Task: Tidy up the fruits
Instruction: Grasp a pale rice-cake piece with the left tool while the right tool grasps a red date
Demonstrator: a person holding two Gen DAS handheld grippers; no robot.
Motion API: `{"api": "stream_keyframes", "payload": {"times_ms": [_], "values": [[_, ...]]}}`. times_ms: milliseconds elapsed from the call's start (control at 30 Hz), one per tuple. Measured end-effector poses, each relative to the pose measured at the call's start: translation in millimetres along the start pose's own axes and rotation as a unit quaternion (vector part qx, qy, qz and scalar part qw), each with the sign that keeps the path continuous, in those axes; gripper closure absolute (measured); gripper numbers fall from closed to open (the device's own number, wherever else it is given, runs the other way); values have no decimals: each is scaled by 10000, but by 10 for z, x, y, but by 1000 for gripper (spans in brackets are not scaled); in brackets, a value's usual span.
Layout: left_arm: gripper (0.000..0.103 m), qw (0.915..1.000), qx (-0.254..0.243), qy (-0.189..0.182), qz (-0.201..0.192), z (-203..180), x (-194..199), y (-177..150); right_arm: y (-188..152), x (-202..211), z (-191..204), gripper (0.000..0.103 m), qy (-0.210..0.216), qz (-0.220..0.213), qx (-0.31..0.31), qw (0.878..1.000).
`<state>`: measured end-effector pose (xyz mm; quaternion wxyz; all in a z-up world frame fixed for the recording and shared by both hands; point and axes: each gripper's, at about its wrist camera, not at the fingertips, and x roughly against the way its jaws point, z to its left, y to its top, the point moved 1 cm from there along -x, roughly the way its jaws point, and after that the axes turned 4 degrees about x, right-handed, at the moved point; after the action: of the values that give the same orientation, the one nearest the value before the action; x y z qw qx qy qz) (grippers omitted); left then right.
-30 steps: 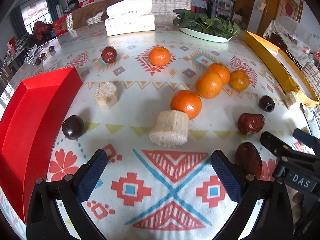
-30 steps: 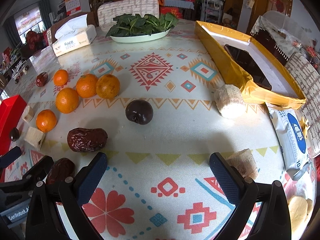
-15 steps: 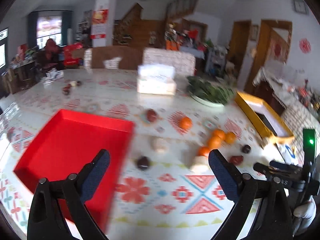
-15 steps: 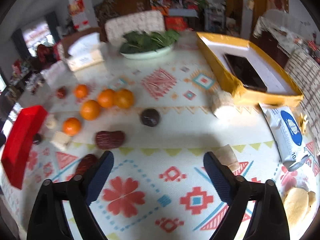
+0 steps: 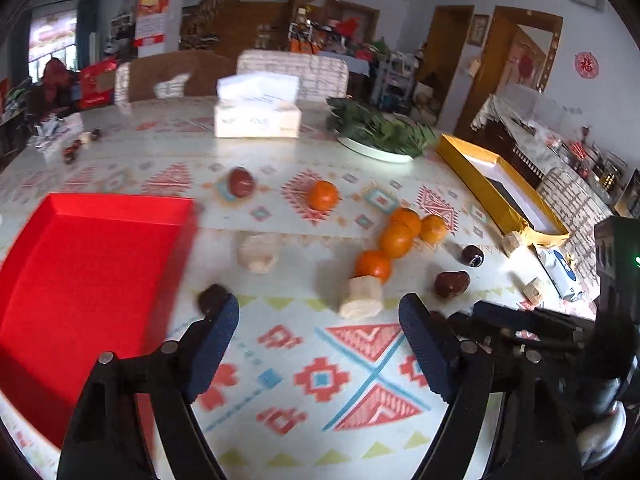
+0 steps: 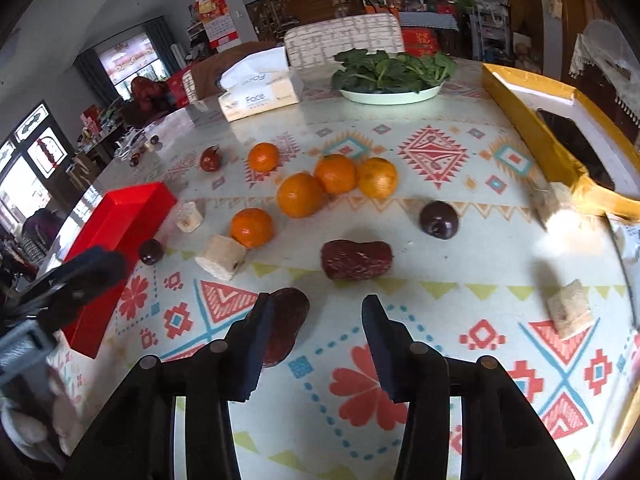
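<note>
Oranges [image 6: 312, 188] are clustered at frame centre on the tabletop [image 6: 440, 272], dates [image 6: 356, 260] below them, a red tray [image 6: 120, 220] at left. The right gripper [image 6: 316, 328] has been closing, half shut, nothing gripped. The left gripper [image 5: 320, 336], also closing, is held wide, empty.

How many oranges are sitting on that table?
5. Three oranges cluster mid-table, one lies nearer beside a pale chunk, and one sits farther back alone. None looks hidden.
</note>
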<state>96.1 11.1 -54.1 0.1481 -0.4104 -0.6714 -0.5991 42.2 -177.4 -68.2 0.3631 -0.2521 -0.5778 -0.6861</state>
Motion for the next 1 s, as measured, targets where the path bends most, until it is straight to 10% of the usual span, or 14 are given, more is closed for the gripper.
{"api": "stream_keyframes", "payload": {"times_ms": [567, 833, 1000], "values": [[21, 9924, 987, -621, 389, 320, -272, 166, -15, -136, 285, 42, 1504, 5, -24, 9886], [21, 9950, 679, -547, 492, 180, -301, 154, -88, -272, 515, 41, 969, 234, 345, 9944], [21, 9965, 320, -470, 613, -20, -402, 112, -136, -242, 501, 67, 922, 262, 347, 9948]]}}
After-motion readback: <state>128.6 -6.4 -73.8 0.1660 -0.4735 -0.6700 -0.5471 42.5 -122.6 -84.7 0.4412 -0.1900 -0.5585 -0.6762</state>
